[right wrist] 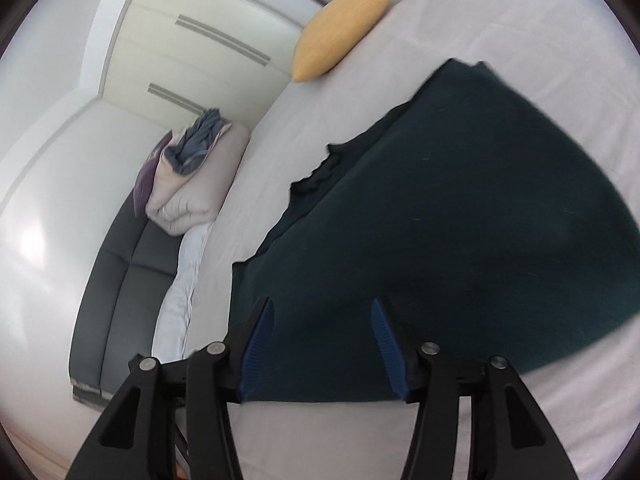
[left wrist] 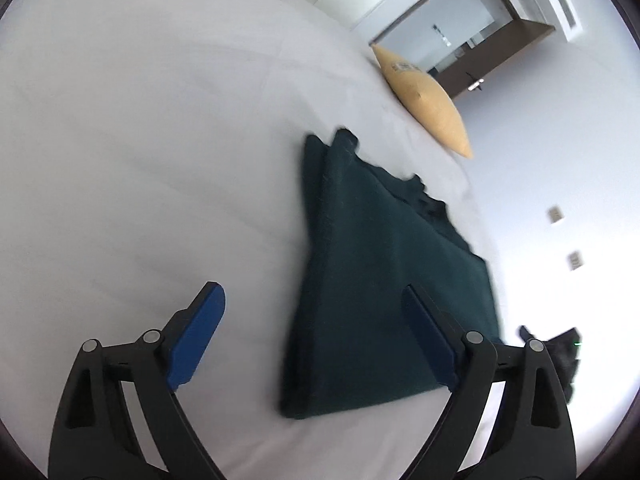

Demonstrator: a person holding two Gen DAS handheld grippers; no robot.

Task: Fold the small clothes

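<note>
- Dark green garment (left wrist: 384, 280): lies on bed (left wrist: 160, 140), near yellow pillow (left wrist: 424, 100); already doubled over, est. one or more folds left.
- Left gripper (left wrist: 316, 316) & right gripper (right wrist: 322, 336): both spread wide above garment, nothing held.

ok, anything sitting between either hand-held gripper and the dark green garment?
Nothing visible. The left hand-held gripper and right hand-held gripper are both open right over the dark green garment on the white bedsheet. The yellow pillow lies apart, at the bed's far edge.
</note>
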